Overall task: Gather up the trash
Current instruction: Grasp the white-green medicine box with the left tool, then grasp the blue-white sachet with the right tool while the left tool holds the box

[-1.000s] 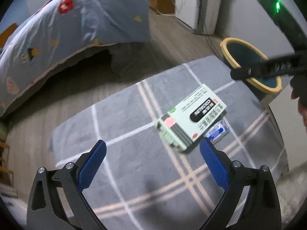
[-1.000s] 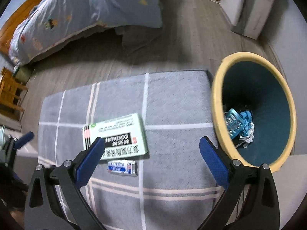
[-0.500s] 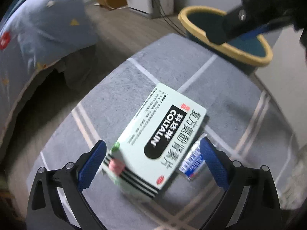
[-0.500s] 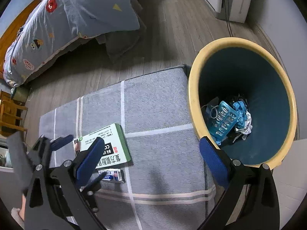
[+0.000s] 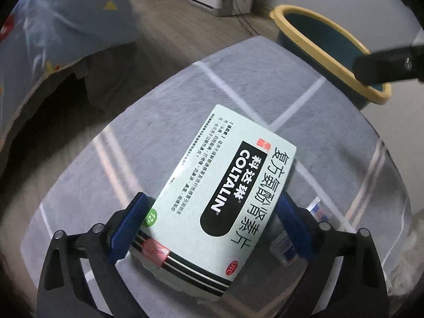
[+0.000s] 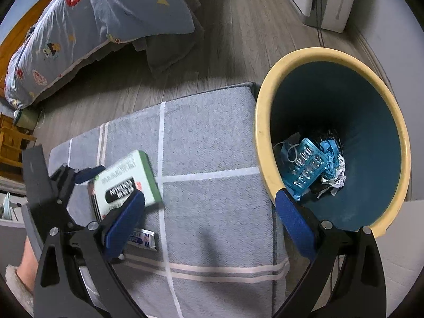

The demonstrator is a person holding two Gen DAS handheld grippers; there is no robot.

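Note:
A pale green medicine box (image 5: 225,185) lies on the grey checked mat (image 5: 164,132), between the blue pads of my left gripper (image 5: 212,196). The jaws are at full width and straddle the box's near end. In the right wrist view the same box (image 6: 124,182) looks tilted, with one left finger (image 6: 90,172) at its far edge. A small blue-and-white sachet (image 6: 143,238) lies just beside the box. My right gripper (image 6: 209,201) hangs open and empty above the mat, next to the yellow-rimmed bin (image 6: 262,137).
The bin holds a blue blister tray (image 6: 304,167) and crumpled paper. A bed with a patterned quilt (image 6: 79,26) stands beyond the mat, a white appliance (image 6: 323,0) by the wall, wooden furniture (image 6: 10,143) at left. A person's leg (image 6: 26,254) shows at lower left.
My left gripper has come down and forward until its fingers straddle the box. My right gripper has drifted toward the bin, which now fills more of its view.

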